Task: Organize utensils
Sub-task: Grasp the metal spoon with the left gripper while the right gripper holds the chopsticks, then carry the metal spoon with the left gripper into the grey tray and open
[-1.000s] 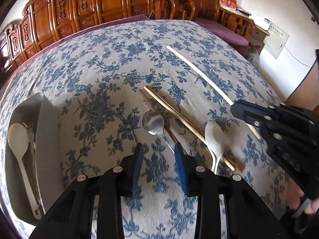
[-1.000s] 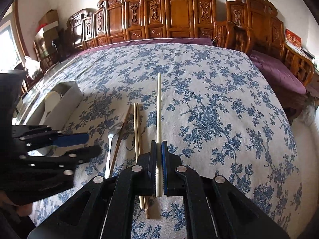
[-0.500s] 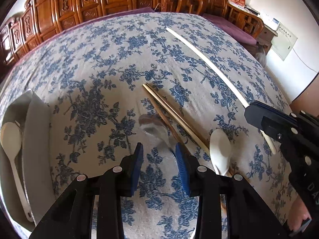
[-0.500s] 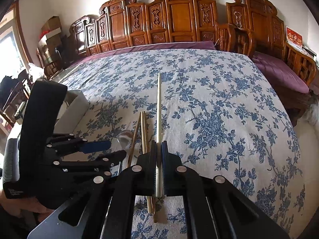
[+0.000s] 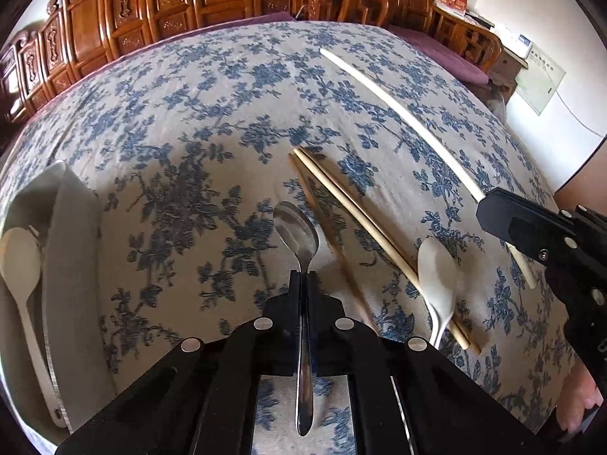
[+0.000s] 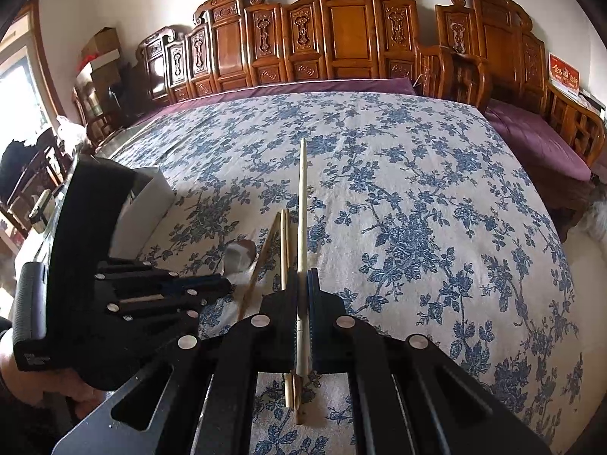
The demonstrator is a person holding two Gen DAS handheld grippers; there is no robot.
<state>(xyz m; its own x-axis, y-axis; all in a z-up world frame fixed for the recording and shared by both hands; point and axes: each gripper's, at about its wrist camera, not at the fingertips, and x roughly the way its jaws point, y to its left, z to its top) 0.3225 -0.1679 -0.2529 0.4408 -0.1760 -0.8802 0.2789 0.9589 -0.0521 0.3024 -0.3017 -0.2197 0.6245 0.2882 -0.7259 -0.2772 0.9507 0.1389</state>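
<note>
My left gripper (image 5: 303,278) is shut on the handle of a metal spoon (image 5: 297,229), bowl pointing forward, held just above the flowered cloth. My right gripper (image 6: 302,276) is shut on a long pale chopstick (image 6: 302,197) that points forward; it also shows in the left wrist view (image 5: 398,110). A pair of wooden chopsticks (image 5: 353,212) and a brown stick (image 5: 330,242) lie on the cloth right of the spoon. A white plastic spoon (image 5: 436,273) lies across their near ends. A grey organizer tray (image 5: 72,265) at the left holds another white spoon (image 5: 21,265).
The table is covered by a blue-flowered cloth (image 6: 417,204). Carved wooden chairs (image 6: 341,38) line the far side, with purple cushions (image 6: 531,129) at the right. The left gripper's body (image 6: 95,265) fills the left of the right wrist view.
My left gripper has closed on the metal spoon's handle and lifted it slightly. The right gripper has kept its hold on the pale chopstick and risen a little.
</note>
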